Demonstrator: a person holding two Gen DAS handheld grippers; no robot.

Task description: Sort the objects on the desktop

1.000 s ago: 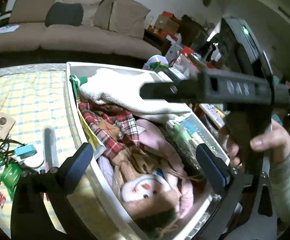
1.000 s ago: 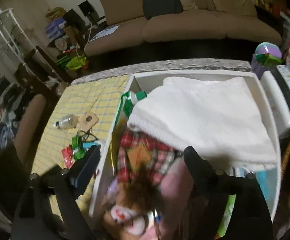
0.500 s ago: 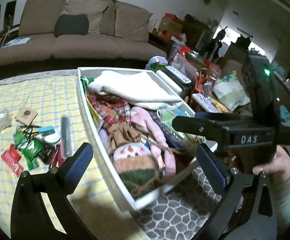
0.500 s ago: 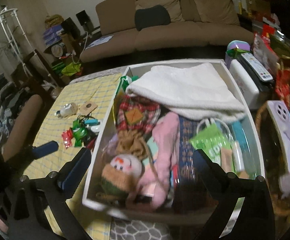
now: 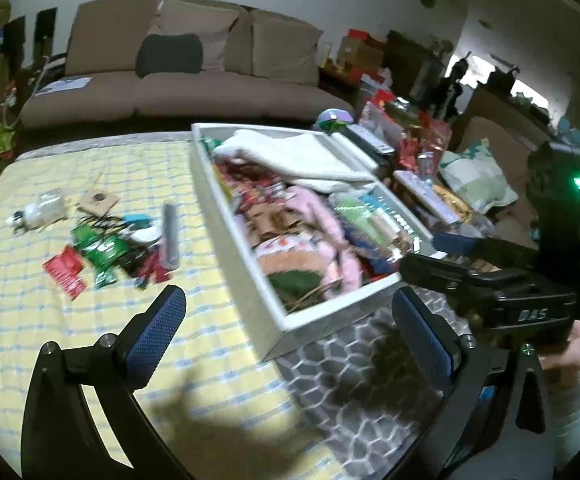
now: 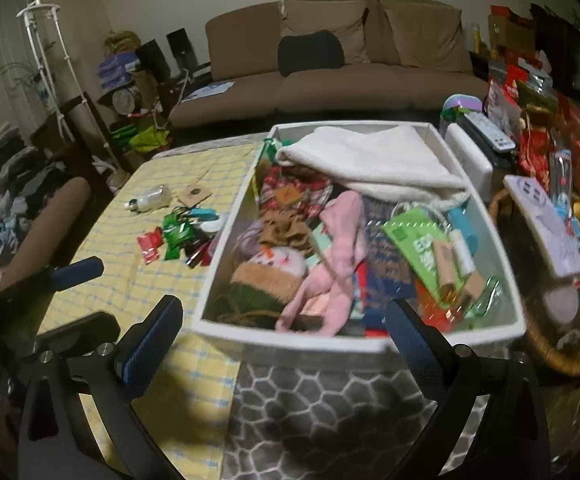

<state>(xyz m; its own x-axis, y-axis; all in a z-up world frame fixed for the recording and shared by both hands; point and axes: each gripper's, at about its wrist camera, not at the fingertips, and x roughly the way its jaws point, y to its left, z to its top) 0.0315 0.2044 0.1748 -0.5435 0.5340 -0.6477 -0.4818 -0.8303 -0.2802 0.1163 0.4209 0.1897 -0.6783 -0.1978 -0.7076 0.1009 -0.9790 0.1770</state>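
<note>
Both hand-held grippers have withdrawn from white box (image 6: 485,196) holding towel (image 6: 373,160), toys.

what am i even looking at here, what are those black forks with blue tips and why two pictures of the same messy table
There is no robot here. A person holds a two-finger gripper in each hand, and each gripper carries a wide-angle camera looking along its fingers, so you get two views of one scene.

In the left view, the blue-padded fork is the left gripper; in the right view, it is the right gripper. Both are open and hold nothing.

On the table stands a white box stuffed with a white towel, a snowman plush and a pink soft toy. Beside it, on the yellow checked cloth, lies a loose pile: red packets, green packets, a small clear bottle and a grey stick. A couch is behind.
</note>
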